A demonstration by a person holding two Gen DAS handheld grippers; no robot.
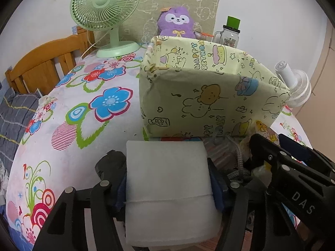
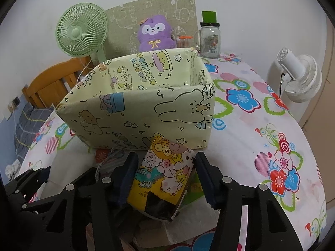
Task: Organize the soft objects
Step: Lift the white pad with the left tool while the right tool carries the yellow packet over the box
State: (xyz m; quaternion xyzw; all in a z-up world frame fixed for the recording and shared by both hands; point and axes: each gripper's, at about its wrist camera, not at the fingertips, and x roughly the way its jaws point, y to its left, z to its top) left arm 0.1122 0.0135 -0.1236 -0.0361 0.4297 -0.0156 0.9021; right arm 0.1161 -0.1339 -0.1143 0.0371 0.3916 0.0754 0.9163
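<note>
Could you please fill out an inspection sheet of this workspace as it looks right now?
Surface: table under a flowered cloth.
Job's things: yellow-green fabric box standing open, no contents visible inside; white foam pad; cartoon-printed packet.
Clutter: purple plush toy, glass jar with a green top, both behind the box.
Grippers: left tongs closed on the white foam pad; right tongs closed on the cartoon-printed packet.
Cables: thin cord from the green fan; black lead at the white fan; grey braided cord between the tongs.
Surroundings: white wall, wooden bed frame, patterned board behind the plush.
</note>
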